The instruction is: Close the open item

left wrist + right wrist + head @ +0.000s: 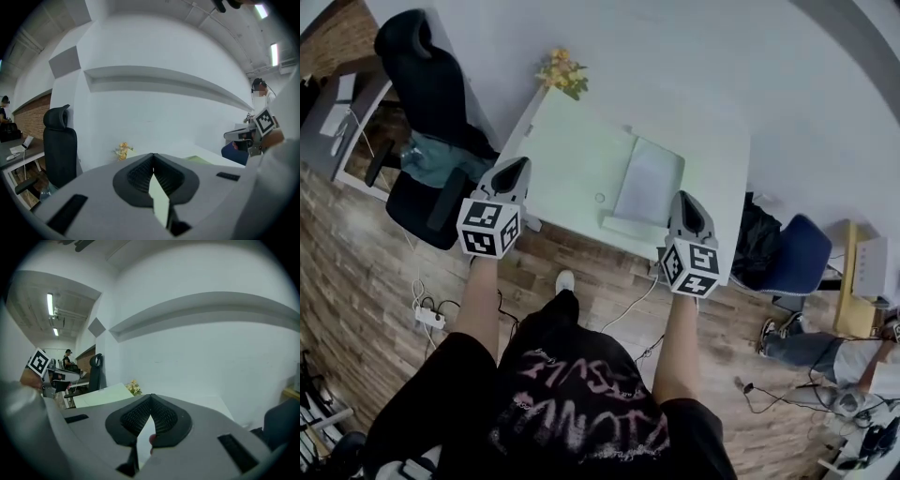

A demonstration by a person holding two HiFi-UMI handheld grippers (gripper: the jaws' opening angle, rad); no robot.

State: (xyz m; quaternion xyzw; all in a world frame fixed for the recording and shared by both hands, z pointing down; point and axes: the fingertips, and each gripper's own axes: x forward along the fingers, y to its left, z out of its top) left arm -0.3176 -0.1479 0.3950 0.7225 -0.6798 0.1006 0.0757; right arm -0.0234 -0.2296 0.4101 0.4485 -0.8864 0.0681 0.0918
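Two grey two-jaw grippers with marker cubes sit nearest the camera in the head view, one in each of the person's hands. The left gripper is at centre left and the right gripper at centre right. Both have their jaws brought together on nothing. In the left gripper view the ribbed black pads of the left gripper meet at the tip, and the right gripper view shows the same of the right gripper.

Beyond the tips, towards the upper middle of the head view, stands a white rectangular table. On its right half lies the pale grey, flat, hinged item, which looks like an open laptop. It shows as a broad panel farther off and a narrow strip at the near edge (which leaf is the lid I cannot tell). In the picture it lies between the two grippers, nearer the right one and just up-left of its tip. Neither gripper touches it.

I judge this to be the approach, with the closing itself not yet begun. The next move calls for bringing a closed jaw tip to the free edge of the raised leaf and pressing it over onto the other leaf. A push should do, not a grip.

Farther off, a small bunch of yellow flowers stands at the table's far corner, and a black office chair fills the upper left.
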